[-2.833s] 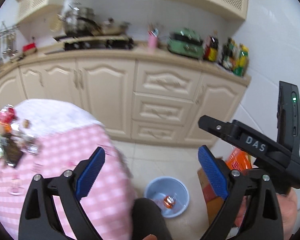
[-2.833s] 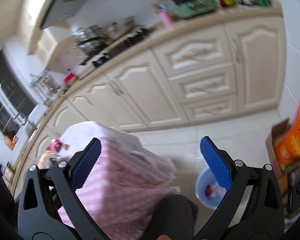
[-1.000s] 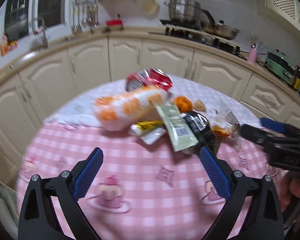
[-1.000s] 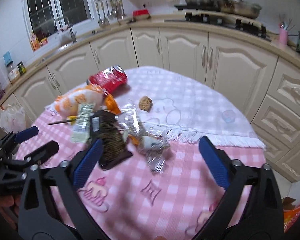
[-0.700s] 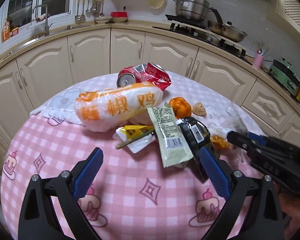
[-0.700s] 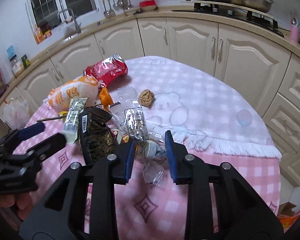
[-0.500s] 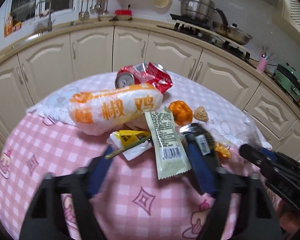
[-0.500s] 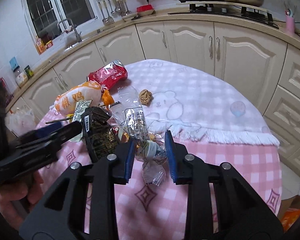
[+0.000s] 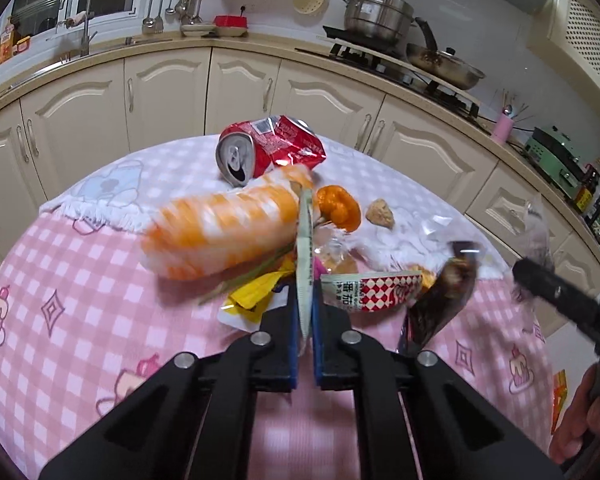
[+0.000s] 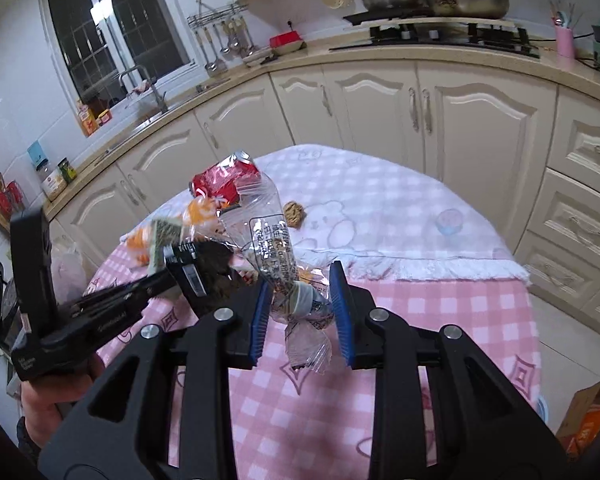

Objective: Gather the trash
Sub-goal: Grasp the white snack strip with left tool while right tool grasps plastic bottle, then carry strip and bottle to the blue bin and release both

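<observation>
My left gripper is shut on a pale green sachet, held edge-on above the trash pile. My right gripper is shut on a crumpled clear plastic wrapper and holds it up off the table. On the pink checked table lie an orange-and-white snack bag, a crushed red can, an orange peel, a red-checked packet, a yellow wrapper and a dark wrapper. The left gripper also shows in the right wrist view.
A brown lump and a small clear cap lie on the white cloth. Cream kitchen cabinets ring the table. Pots stand on the stove. A cardboard box sits on the floor at right.
Both grippers closed: the left on the green sachet, the right on the clear wrapper. Both items are now lifted; the snack bag and dark wrapper shifted.
</observation>
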The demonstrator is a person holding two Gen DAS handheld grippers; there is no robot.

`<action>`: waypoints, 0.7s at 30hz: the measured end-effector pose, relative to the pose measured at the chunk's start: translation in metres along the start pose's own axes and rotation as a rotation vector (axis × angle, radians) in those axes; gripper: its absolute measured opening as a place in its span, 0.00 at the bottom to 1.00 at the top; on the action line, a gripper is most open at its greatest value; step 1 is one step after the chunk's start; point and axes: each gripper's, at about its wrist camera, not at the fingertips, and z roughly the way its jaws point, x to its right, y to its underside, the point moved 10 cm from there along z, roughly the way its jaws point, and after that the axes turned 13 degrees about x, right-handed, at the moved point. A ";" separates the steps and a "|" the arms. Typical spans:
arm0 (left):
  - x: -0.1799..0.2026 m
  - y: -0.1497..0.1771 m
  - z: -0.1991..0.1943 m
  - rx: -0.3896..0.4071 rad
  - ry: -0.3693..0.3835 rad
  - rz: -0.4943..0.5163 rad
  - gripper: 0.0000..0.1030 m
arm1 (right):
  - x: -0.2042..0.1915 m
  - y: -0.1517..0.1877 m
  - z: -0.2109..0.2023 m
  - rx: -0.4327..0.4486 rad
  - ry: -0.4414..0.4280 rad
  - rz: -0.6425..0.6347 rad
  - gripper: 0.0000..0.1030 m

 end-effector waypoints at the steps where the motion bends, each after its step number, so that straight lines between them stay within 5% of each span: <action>1: 0.000 0.002 -0.004 0.002 0.005 0.001 0.05 | 0.002 -0.003 -0.005 0.014 0.010 0.008 0.28; 13: -0.016 0.017 -0.059 0.029 0.055 0.002 0.05 | -0.019 -0.013 -0.042 0.070 0.017 0.005 0.28; 21: 0.011 0.006 -0.107 0.104 0.102 0.053 0.04 | -0.018 -0.015 -0.074 0.101 0.007 0.029 0.28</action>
